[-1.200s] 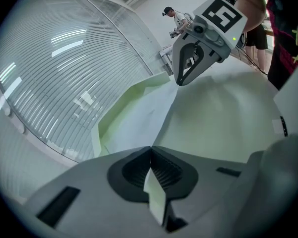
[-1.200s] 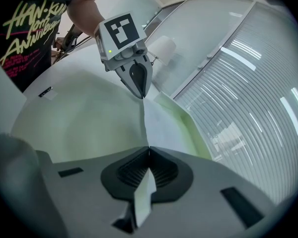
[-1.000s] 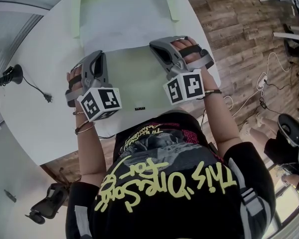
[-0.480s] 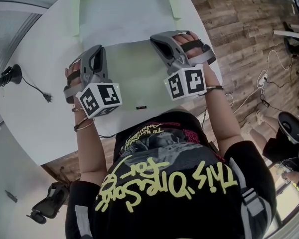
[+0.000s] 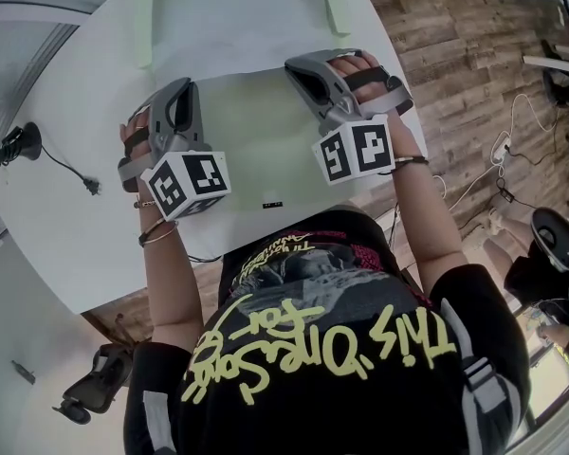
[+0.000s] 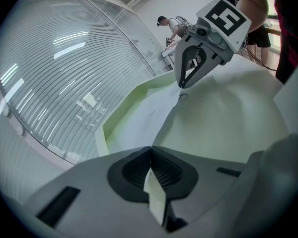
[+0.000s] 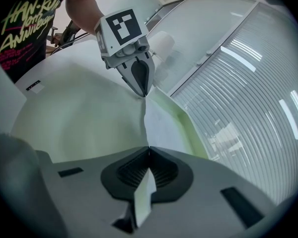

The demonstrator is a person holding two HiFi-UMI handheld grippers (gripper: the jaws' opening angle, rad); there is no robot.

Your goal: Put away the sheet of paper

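Head view: left gripper (image 5: 183,91) and right gripper (image 5: 294,66) sit at the green folder flap (image 5: 256,150) edge, white sheet of paper (image 5: 237,36) beyond, upper centre. Only the gripper views show both clamped on that flap.

A white bench (image 5: 57,245) carries a black corded device (image 5: 17,144) near its left edge; wood-plank floor (image 5: 455,55) lies to the right, with white cords (image 5: 517,131) strewn over it. Ribbed glass panels (image 6: 54,68) stand beyond.

The head view looks steeply down on the surface (image 5: 57,216); close left tool (image 5: 183,88) and right tool (image 5: 296,66) views face each other across the paper (image 5: 251,136).
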